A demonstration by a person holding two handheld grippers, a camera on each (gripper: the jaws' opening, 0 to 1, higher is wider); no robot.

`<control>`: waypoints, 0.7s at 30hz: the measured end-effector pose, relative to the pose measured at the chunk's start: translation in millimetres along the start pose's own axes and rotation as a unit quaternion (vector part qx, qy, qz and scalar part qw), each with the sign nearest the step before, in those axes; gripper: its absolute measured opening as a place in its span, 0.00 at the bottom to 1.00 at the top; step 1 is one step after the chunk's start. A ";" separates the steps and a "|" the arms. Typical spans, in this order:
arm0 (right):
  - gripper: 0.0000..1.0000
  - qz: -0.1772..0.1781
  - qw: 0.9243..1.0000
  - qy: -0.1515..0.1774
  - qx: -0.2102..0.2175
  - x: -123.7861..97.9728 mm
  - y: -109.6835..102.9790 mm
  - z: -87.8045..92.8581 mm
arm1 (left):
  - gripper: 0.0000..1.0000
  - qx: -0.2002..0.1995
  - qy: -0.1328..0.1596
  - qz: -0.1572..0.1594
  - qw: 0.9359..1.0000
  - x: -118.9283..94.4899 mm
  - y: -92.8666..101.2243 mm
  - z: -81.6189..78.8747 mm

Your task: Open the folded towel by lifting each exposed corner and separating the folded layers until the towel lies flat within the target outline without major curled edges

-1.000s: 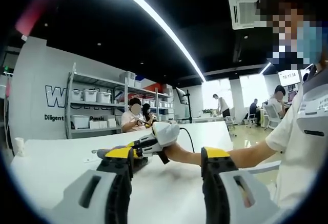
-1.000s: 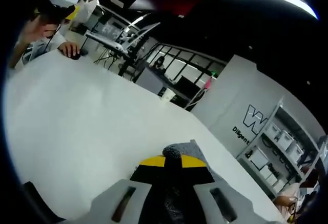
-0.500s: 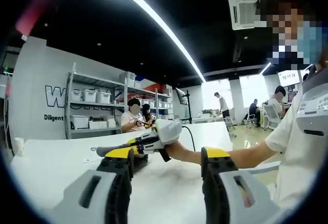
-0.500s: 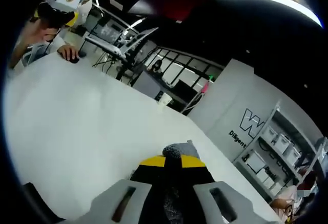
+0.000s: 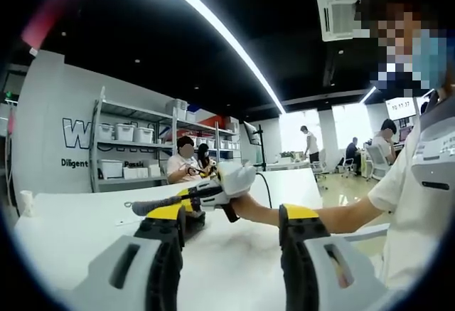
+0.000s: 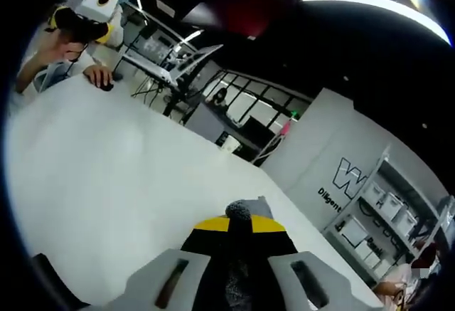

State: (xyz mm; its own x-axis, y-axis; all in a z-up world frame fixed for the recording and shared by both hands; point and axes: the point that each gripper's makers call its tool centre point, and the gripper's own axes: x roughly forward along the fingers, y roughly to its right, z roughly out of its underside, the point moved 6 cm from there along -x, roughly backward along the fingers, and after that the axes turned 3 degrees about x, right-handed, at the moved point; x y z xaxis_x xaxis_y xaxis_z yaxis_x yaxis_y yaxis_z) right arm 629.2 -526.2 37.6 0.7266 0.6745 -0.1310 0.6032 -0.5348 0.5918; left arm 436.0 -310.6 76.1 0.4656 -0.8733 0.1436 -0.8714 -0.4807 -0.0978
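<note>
The left tongs (image 5: 233, 254) have pale grey jaws with slotted sides and yellow-capped black tips. The right tongs (image 6: 239, 234) match them. The person wears a white short-sleeved shirt (image 5: 412, 183).

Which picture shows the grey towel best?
The right gripper view: the towel is pinched between that gripper's fingers, close up. The left gripper view shows it as a thin grey strip lifted off the table.

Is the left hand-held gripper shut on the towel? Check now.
No: the left hand-held gripper stands open with only white table between its jaws.
</note>
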 end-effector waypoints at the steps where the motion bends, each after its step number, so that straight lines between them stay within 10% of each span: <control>1: 0.00 -0.001 1.000 0.003 -0.002 -0.6 -0.5 -1.7 | 0.52 0.000 0.000 0.000 1.000 -0.1 0.0 -0.1; 21: 0.00 0.009 0.999 0.031 -0.003 -8.1 2.8 -10.4 | 0.52 0.000 0.000 -0.001 1.000 -0.2 0.9 0.4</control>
State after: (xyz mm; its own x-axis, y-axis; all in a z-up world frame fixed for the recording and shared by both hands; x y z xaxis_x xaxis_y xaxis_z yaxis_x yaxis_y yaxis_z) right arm 621.5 -527.9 48.6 0.7156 0.6950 -0.0699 0.5877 -0.5449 0.5980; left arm 435.2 -310.9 75.6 0.4669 -0.8726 0.1436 -0.8707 -0.4820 -0.0979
